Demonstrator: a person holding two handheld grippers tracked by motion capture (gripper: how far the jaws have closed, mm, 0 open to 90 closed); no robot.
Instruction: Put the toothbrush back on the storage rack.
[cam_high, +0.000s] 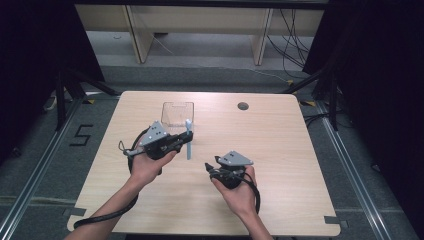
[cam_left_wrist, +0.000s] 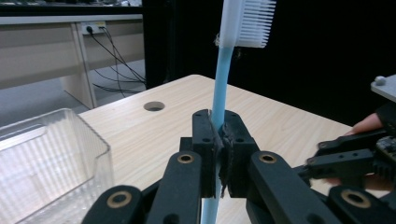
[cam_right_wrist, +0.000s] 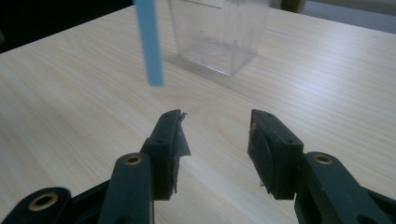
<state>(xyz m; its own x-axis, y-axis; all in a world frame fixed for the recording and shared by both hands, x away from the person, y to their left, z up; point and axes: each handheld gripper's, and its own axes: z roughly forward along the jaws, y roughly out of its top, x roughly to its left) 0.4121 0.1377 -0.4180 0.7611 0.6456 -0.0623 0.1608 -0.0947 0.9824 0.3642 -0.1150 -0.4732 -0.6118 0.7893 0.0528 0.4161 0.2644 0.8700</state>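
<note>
Where tongs (cam_left_wrist: 219, 140) clamp, toothbrush (cam_left_wrist: 223, 79) handle hidden

The toothbrush (cam_high: 189, 140) stands just before the container (cam_high: 178, 114), seemingly apart, the table's (cam_high: 280, 200) hole (cam_high: 243, 106) rightward.

Right gripper (cam_right_wrist: 215, 140) gapes before blue handle (cam_right_wrist: 149, 42) and clear box (cam_right_wrist: 217, 35)
</note>
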